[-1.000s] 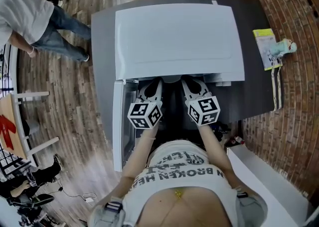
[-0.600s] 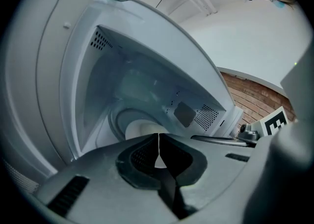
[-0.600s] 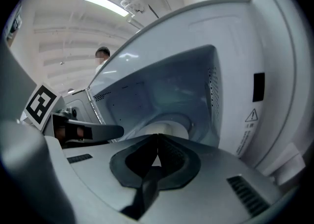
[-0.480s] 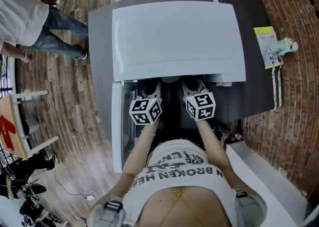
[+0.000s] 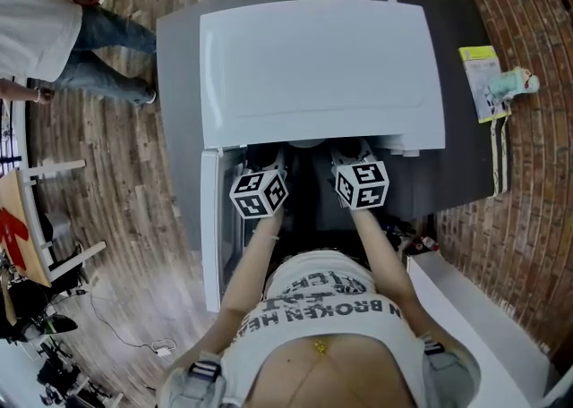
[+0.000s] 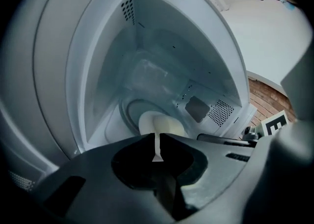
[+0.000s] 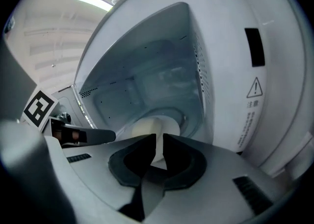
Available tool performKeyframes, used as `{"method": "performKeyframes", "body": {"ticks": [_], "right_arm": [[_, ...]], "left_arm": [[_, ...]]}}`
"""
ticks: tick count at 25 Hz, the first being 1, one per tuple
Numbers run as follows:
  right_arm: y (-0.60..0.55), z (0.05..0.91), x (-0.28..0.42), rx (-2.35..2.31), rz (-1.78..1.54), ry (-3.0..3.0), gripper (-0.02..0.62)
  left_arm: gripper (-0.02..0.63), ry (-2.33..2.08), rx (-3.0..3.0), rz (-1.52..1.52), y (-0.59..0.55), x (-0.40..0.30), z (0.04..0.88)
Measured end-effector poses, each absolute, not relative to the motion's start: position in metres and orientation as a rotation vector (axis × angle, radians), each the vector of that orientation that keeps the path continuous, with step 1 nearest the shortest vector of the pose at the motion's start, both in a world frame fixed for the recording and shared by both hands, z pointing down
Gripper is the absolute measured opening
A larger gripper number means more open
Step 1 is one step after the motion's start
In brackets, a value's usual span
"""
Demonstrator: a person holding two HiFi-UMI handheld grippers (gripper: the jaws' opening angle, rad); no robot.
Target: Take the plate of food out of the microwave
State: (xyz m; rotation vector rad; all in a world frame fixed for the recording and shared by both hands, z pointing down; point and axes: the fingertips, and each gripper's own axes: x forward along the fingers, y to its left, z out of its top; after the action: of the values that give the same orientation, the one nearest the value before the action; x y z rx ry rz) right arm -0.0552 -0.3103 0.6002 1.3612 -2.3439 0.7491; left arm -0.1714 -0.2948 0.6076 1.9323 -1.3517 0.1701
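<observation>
Dark grey table [image 5: 177, 111] on wood plank floor [image 5: 116, 182]; brick surface on right. White microwave [image 5: 313, 66] on table, door [image 5: 212, 227] swung open beside left hand-held gripper [image 5: 269, 160]. Both hand-held grippers at cavity mouth. Plate [image 6: 162, 122] just ahead of both, inside cavity, on glass turntable [image 6: 128, 112]: pale cream, round, smooth. Left jaws closed, empty. Right hand-held gripper [image 7: 158, 142] jaws opening, narrow slit, holding nothing.
</observation>
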Motion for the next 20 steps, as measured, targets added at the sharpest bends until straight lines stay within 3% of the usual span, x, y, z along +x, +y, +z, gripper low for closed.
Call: {"method": "performKeyframes", "body": {"ticks": [3,7,20], "right_arm": [[-0.313,0.605,-0.055,1.365,0.785,-2.335,0.095],[-0.314,0.615,-0.053,1.396,0.873,-2.298,0.124],[-0.324,0.636,-0.048,1.493,1.297,-2.245,0.132]], "left_arm": [[0.089,-1.383,1.876,0.158,-0.297,-0.180,0.614],[0.130,-1.352,1.799,0.122,-0.300,-0.183,0.627],[0.121,-1.262,1.741,-0.051,-0.316,-0.176,0.635]]}}
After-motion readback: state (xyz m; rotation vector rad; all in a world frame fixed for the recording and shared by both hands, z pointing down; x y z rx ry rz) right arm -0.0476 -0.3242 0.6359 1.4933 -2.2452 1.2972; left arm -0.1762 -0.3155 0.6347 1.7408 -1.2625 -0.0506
